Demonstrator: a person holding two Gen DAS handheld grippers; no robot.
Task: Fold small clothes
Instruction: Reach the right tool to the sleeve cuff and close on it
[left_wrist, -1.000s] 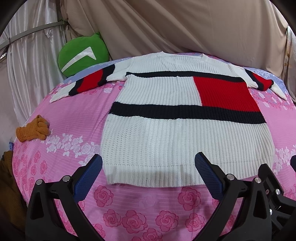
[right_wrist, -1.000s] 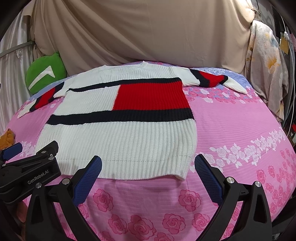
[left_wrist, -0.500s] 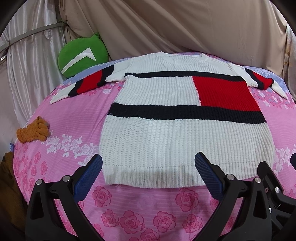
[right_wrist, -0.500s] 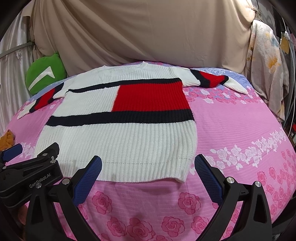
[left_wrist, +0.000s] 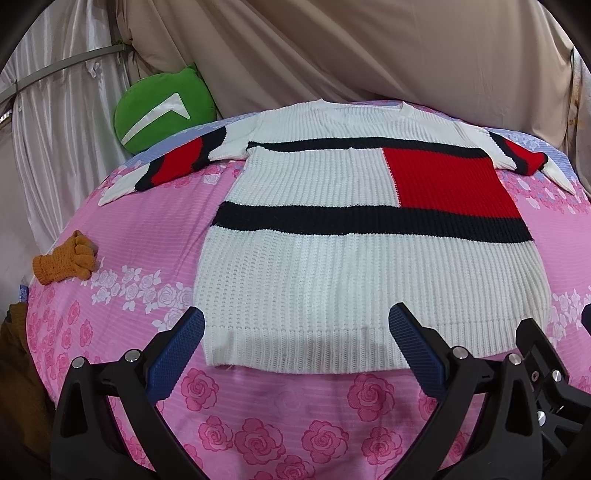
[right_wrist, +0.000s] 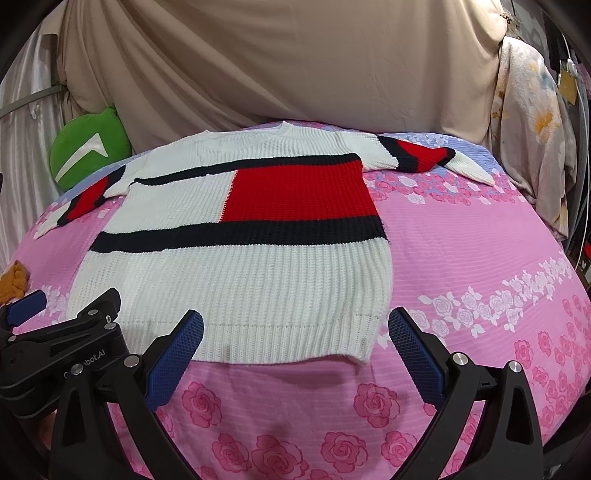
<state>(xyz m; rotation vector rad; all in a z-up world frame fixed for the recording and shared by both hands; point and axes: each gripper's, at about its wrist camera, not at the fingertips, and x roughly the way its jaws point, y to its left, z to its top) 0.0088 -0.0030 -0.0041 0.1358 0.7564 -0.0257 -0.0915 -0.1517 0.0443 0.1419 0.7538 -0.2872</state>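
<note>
A white knit sweater (left_wrist: 332, 266) with black bands and a red block lies flat on the pink rose-print bed (left_wrist: 280, 417), sleeves spread out, hem nearest me. It also shows in the right wrist view (right_wrist: 243, 273). My left gripper (left_wrist: 295, 347) is open and empty, hovering over the hem's left part. My right gripper (right_wrist: 295, 347) is open and empty, over the hem's right corner. The left gripper's body (right_wrist: 62, 343) shows at the lower left of the right wrist view.
A green cushion (left_wrist: 162, 110) leans at the back left. An orange knit glove (left_wrist: 64, 258) lies on the bed's left edge. Beige drapes (right_wrist: 280, 62) hang behind the bed, and a flowered cloth (right_wrist: 532, 136) hangs at the right.
Both grippers have crept slightly forward toward the sweater's hem, still open. The sweater has not moved.
</note>
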